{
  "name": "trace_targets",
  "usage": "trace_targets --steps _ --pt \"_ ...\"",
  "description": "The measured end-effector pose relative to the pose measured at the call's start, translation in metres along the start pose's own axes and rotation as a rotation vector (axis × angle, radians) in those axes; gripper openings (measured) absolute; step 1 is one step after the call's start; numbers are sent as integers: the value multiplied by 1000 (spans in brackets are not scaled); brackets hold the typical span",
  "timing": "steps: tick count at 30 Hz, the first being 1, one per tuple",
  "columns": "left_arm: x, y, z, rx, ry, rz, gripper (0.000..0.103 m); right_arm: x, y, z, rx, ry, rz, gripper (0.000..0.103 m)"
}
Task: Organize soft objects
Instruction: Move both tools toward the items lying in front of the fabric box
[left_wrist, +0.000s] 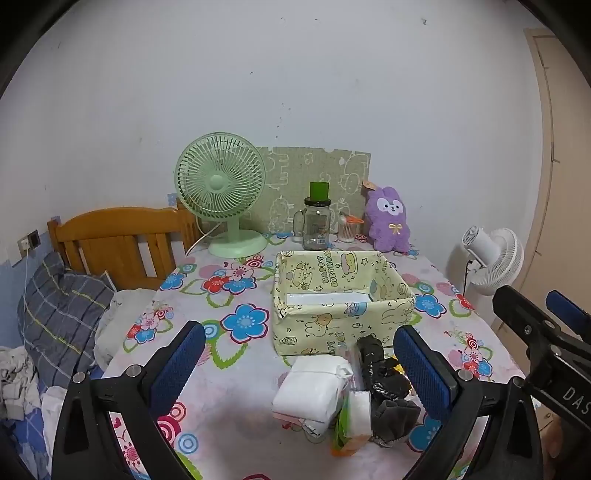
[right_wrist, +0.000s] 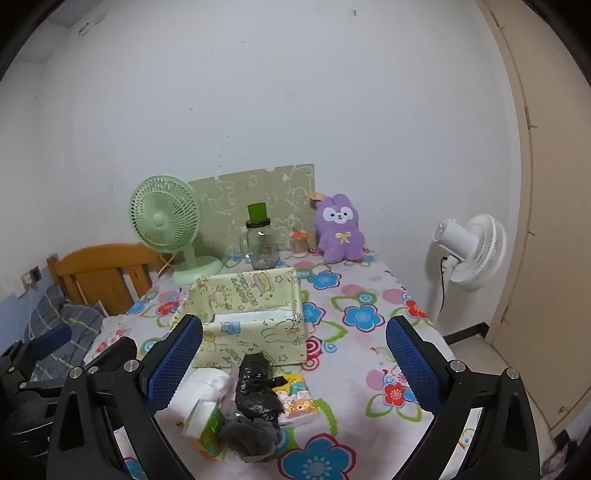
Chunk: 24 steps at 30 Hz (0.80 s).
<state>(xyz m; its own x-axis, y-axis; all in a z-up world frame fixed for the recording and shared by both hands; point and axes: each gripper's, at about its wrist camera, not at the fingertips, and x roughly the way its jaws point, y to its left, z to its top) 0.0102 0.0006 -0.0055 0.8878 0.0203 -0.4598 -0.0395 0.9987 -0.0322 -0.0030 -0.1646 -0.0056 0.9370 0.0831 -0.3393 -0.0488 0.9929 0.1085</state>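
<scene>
Left gripper (left_wrist: 299, 365) fingers apart, right gripper (right_wrist: 293, 363) fingers apart, soft pile (left_wrist: 332, 395) at 6 o'clock of fabric bin (left_wrist: 340, 325)

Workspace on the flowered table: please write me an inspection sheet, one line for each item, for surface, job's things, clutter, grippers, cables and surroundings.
Surface: table under a flower-print cloth, no spill seen.
Job's things: fabric bin open, only a white liner seen inside; before it a pile: white folded cloth, black bundle, grey sock, green tissue pack, cartoon tissue pack.
Clutter: green fan, glass jar, small swab jar, purple plush along the wall.
Grippers: left gripper and right gripper open, holding nothing.
Cables: white fan's black cord; green fan's cord.
Surroundings: white fan right; bed left.
</scene>
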Motion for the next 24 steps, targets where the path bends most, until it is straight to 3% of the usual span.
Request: trace_targets --steps 24 --pt "4 -7 1 21 7 3 103 4 -9 2 6 12 -24 101"
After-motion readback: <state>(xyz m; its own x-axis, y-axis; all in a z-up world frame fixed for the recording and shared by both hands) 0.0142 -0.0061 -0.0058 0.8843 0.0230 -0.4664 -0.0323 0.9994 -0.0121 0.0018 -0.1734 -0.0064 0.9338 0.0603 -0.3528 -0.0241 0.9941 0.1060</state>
